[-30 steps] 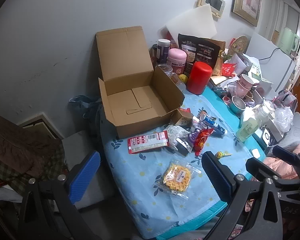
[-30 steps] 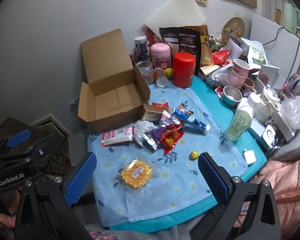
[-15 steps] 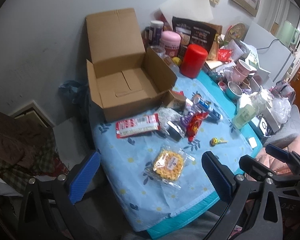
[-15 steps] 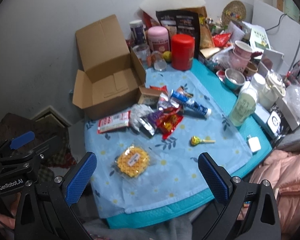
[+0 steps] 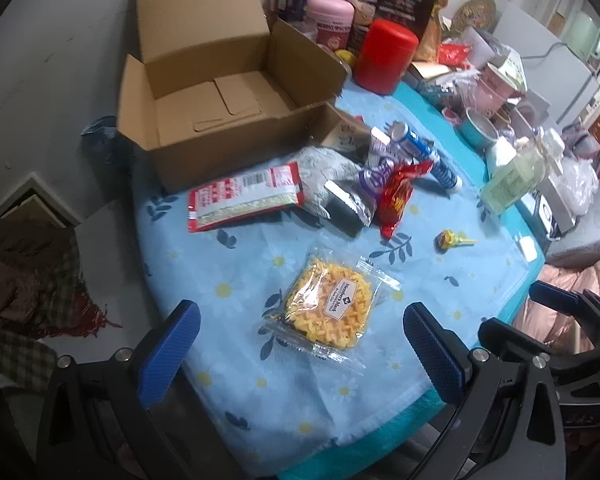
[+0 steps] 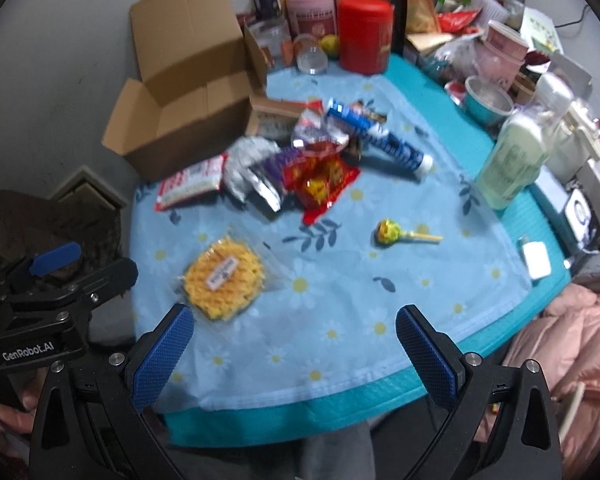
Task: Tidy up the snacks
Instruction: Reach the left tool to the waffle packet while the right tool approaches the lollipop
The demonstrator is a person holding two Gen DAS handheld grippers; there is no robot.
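An open, empty cardboard box (image 5: pixel 224 92) stands at the table's back left; it also shows in the right wrist view (image 6: pixel 188 92). In front of it lies a heap of snack packets: a red and white packet (image 5: pixel 244 196), a silver pouch (image 5: pixel 328 168), a red bag (image 5: pixel 400 196), a blue tube (image 5: pixel 428 156). A clear pack of yellow noodle snack (image 5: pixel 328 308) lies nearest, also seen in the right wrist view (image 6: pixel 224 276). A lollipop (image 6: pixel 396 234) lies apart. My left gripper (image 5: pixel 300 352) is open above the table's near edge. My right gripper (image 6: pixel 296 356) is open too.
A red canister (image 5: pixel 384 56), a pink jar (image 5: pixel 332 20), dark bags, cups, a teal bowl (image 6: pixel 488 100) and a pale green bottle (image 6: pixel 512 160) crowd the back and right. A white adapter (image 6: pixel 536 260) lies near the right edge. A blue floral cloth (image 6: pixel 340 280) covers the table.
Both grippers have moved closer to the table and lower; the snacks and box look larger. Nothing on the table has moved.
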